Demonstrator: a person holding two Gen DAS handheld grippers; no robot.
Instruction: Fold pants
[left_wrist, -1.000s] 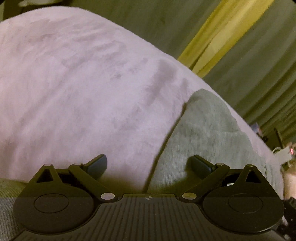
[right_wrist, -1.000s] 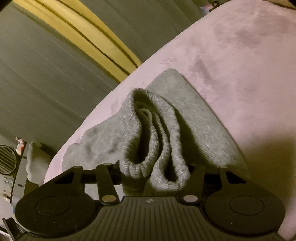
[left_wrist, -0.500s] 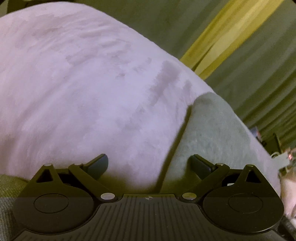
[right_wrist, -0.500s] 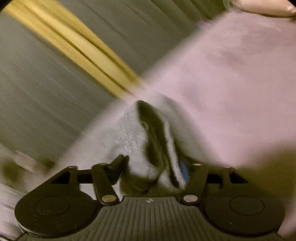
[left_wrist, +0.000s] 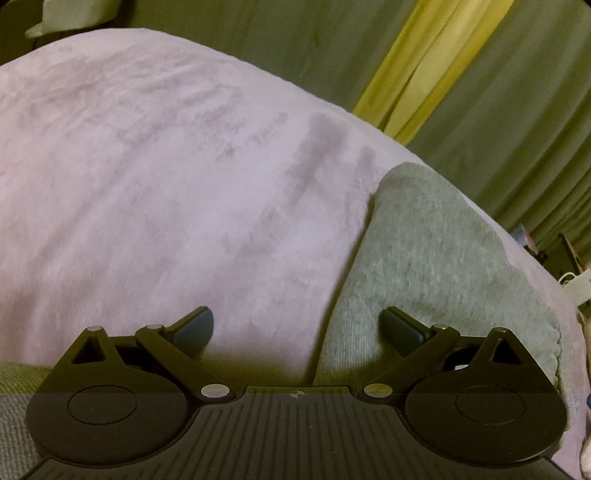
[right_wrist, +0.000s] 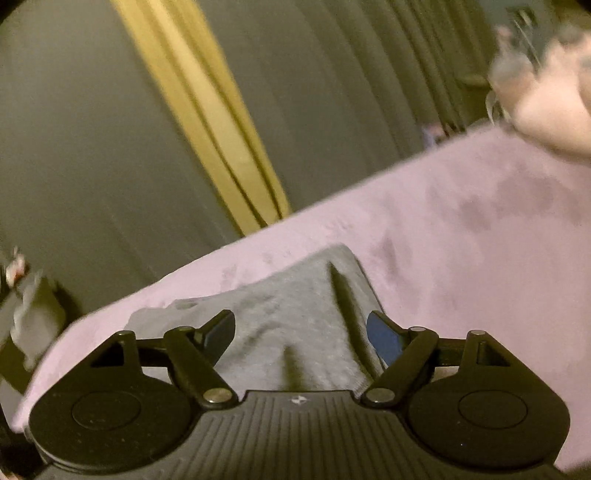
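The grey pants (left_wrist: 436, 258) lie folded flat on the pink plush blanket (left_wrist: 166, 184). In the left wrist view they lie to the right, with their left edge running between my fingers. My left gripper (left_wrist: 297, 326) is open and empty, low over the blanket beside that edge. In the right wrist view the pants (right_wrist: 295, 306) lie flat just ahead. My right gripper (right_wrist: 301, 332) is open and empty above them. This view is blurred by motion.
Dark green curtains with a yellow strip (left_wrist: 424, 66) hang behind the bed. The blanket (right_wrist: 480, 240) stretches to the right. A blurred hand (right_wrist: 550, 110) shows at the upper right. Clutter stands past the bed's left edge (right_wrist: 29, 321).
My right gripper opened and let go of the bunched pants waistband, which dropped flat onto the folded pants. The right gripper then pulled back and up. The left gripper barely moved.
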